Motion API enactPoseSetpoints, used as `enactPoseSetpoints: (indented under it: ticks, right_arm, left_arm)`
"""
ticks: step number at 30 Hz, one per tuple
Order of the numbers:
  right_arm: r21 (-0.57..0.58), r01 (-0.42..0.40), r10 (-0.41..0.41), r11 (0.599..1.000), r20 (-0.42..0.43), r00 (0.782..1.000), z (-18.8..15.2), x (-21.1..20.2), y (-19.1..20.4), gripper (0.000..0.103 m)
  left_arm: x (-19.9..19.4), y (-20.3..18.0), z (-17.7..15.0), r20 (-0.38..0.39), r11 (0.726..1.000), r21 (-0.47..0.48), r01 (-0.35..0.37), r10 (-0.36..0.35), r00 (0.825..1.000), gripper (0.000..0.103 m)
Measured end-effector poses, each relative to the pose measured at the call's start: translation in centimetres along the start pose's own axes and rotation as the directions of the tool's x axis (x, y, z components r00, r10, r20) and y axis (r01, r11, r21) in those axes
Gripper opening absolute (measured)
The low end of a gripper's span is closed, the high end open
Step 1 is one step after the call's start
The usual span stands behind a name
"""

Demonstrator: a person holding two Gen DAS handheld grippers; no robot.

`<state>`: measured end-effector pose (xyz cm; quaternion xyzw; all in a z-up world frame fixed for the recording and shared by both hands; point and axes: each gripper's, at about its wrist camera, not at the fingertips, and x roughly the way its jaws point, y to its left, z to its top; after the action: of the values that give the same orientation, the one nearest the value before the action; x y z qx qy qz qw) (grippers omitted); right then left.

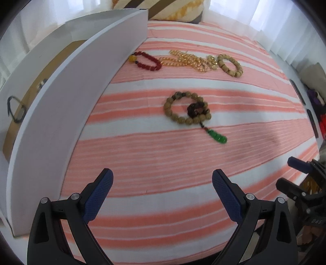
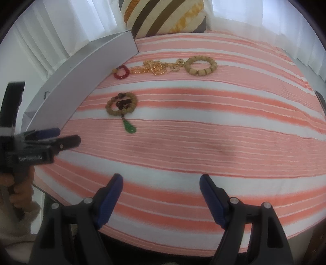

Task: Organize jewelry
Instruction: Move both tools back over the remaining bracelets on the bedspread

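Observation:
A tan bead bracelet (image 1: 186,109) with a dark cluster and a green pendant (image 1: 218,137) lies mid-cloth; it also shows in the right wrist view (image 2: 121,104). Behind it lie a red bead bracelet (image 1: 147,61), a gold chain (image 1: 187,60) and a pale wooden bracelet (image 1: 229,65), also seen in the right wrist view as the red bracelet (image 2: 121,73), chain (image 2: 153,67) and wooden bracelet (image 2: 200,65). A white box (image 1: 61,102) stands at the left. My left gripper (image 1: 162,179) is open and empty, short of the tan bracelet. My right gripper (image 2: 161,182) is open and empty.
The striped pink and white cloth (image 1: 163,163) covers the surface. A striped cushion (image 2: 165,16) lies at the back. The box (image 2: 81,67) holds a brown liner and a dark item (image 1: 14,110). The left gripper shows in the right view (image 2: 61,136).

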<state>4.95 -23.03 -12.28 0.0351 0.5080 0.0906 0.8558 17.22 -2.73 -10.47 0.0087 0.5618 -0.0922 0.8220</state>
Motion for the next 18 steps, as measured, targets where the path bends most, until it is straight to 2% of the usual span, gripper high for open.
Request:
enactPoseSetpoints:
  ticks: [4, 10, 14, 18]
  right_arm:
    - [-0.009, 0.011, -0.011, 1.0, 0.007, 1.0, 1.7, 0.1, -0.9, 0.079]
    - [0.018, -0.009, 0.009, 1.0, 0.009, 1.0, 5.1, 0.7, -3.2, 0.079]
    - [0.064, -0.011, 0.01, 0.998, 0.014, 1.0, 8.5, 1.0, -5.7, 0.079]
    - [0.129, 0.002, -0.005, 0.992, 0.023, 1.0, 12.4, 1.4, -8.7, 0.076]
  left_arm:
    - [-0.2, -0.5, 2.9, 0.007, 0.999, 0.012, 0.033, -0.033, 0.999, 0.098]
    - [0.3, -1.8, 9.3, 0.002, 0.996, 0.036, 0.086, -0.086, 0.996, 0.098]
    - [2.4, -2.0, 14.3, -0.026, 0.993, 0.012, 0.121, -0.12, 0.992, 0.098]
    - [5.1, -2.6, 18.2, -0.063, 0.994, 0.01, 0.113, -0.112, 0.992, 0.096]
